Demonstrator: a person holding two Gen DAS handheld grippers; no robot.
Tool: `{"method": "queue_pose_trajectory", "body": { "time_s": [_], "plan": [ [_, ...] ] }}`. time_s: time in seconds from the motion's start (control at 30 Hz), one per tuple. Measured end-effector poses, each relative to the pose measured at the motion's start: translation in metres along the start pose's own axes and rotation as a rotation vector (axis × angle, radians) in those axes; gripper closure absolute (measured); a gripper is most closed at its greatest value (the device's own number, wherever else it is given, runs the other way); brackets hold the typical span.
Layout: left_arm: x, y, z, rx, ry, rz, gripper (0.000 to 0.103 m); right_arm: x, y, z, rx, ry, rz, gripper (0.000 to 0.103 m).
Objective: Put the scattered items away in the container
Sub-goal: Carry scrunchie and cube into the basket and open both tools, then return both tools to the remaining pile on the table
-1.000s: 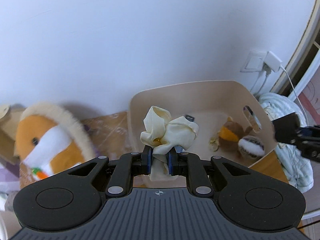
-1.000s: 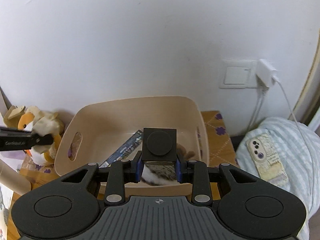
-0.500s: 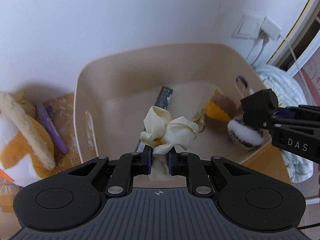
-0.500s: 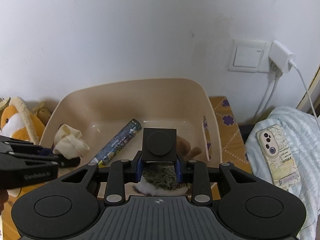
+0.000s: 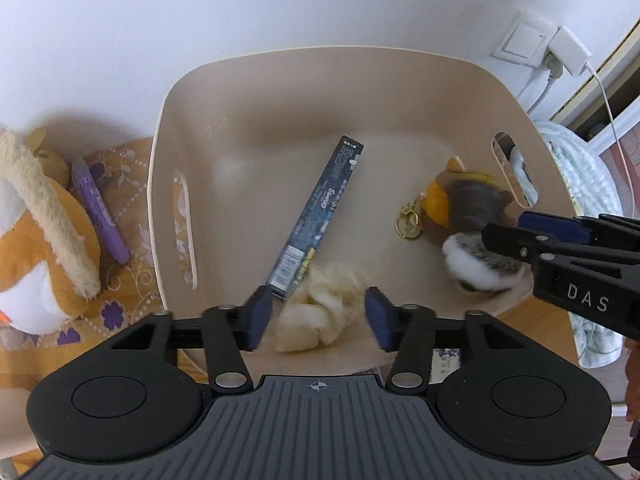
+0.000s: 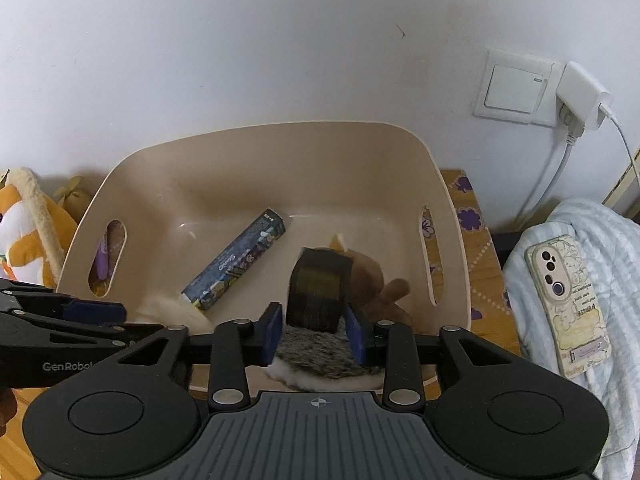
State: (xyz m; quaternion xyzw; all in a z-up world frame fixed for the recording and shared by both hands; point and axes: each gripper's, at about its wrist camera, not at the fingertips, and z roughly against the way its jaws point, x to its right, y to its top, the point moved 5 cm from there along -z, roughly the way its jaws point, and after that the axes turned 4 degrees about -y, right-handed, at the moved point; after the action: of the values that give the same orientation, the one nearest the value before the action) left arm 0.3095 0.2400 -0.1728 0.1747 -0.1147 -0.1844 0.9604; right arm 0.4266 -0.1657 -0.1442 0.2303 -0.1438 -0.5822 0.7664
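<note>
A beige bin [image 5: 320, 50] holds a dark blue box [image 5: 320, 216] and a brown and orange plush toy with a gold key ring [image 5: 464, 208]. My left gripper [image 5: 318, 318] hangs over the bin's near side, its jaws opening. A cream cloth [image 5: 320, 312] lies blurred between the pads, free of both. My right gripper [image 6: 315, 332] is over the bin [image 6: 280, 126] above the plush toy [image 6: 320, 352], its jaws opening too. A black cube [image 6: 318, 288] sits tilted and blurred just past its pads, loose from them.
An orange and white plush animal [image 5: 36, 248] and a purple pen [image 5: 100, 212] lie on the patterned cloth left of the bin. To the right, a phone [image 6: 568, 300] rests on a striped blanket. A charger [image 6: 580, 96] and cable hang on the wall.
Both grippers sank lower over the bin and opened. The cream cloth dropped out of the left pads, and the black cube tipped forward out of the right pads.
</note>
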Motion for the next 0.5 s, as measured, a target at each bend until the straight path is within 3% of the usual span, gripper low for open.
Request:
{"method": "queue_pose_trajectory", "body": {
  "time_s": [0.07,0.5],
  "plan": [
    [0.001,-0.001,0.002,0.003,-0.002,0.001,0.043,0.002,0.002,0.001,0.011,-0.008,-0.005,0.039],
    [-0.001,-0.012,0.032,0.047,0.009,0.009,0.039,0.005,-0.006,0.034,0.043,-0.020,-0.005,0.029]
  ]
}}
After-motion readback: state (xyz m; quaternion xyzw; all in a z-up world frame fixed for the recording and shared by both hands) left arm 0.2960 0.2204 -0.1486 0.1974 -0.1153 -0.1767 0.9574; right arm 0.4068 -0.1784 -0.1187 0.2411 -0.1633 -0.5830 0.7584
